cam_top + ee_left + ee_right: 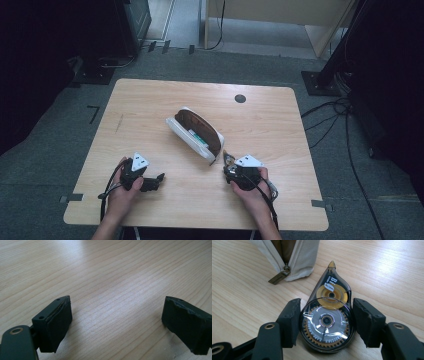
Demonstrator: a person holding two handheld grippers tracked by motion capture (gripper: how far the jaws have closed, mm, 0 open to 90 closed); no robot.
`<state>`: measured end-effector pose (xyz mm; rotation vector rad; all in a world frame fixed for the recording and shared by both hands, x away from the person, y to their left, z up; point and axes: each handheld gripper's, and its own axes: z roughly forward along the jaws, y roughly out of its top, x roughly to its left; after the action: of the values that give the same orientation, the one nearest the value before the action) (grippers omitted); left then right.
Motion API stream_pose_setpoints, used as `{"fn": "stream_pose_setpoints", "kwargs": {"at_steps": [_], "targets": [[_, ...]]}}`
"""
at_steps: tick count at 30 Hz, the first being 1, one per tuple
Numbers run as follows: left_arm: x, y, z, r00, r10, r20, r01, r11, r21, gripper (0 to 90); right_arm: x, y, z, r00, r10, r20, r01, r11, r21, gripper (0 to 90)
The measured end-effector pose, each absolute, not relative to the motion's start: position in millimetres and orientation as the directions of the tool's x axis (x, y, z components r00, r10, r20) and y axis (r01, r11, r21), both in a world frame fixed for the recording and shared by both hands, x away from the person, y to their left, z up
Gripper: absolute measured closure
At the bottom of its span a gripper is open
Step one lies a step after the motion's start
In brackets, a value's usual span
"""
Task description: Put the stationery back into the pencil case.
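Note:
A clear, smoky correction tape dispenser with gold gears lies flat on the wooden table, its tip pointing at the pouch. My right gripper has its pads against both sides of the round body; in the high view that gripper is at the front right. A cream zip pouch with a brown inside lies open mid-table, a green item in it. Its zipper pull hangs just beyond the dispenser. My left gripper rests at the front left, jaws wide apart over bare wood.
A dark round cable hole sits near the table's far edge. Cables trail on the floor at the right, and dark stands flank the table's far corners.

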<state>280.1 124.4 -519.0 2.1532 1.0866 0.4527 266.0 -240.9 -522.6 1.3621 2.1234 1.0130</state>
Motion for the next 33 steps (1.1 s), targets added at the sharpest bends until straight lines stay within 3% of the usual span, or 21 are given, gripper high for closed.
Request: {"fn": "stream_pose_setpoints", "kwargs": {"at_steps": [12,33], "targets": [[280.2,124.2,-519.0,0.592,0.806,0.005,0.572,-0.425,0.702,9.7,260.4,-251.6,-512.9,-0.439,0.897,0.054,0.568,0.23,0.79,41.7],[280.2,124.4,-518.9,0.594,0.805,0.007,0.572,-0.427,0.7,9.7,262.5,-258.9,-460.4,-0.45,0.893,0.027,0.488,0.22,0.845,41.8]]}}
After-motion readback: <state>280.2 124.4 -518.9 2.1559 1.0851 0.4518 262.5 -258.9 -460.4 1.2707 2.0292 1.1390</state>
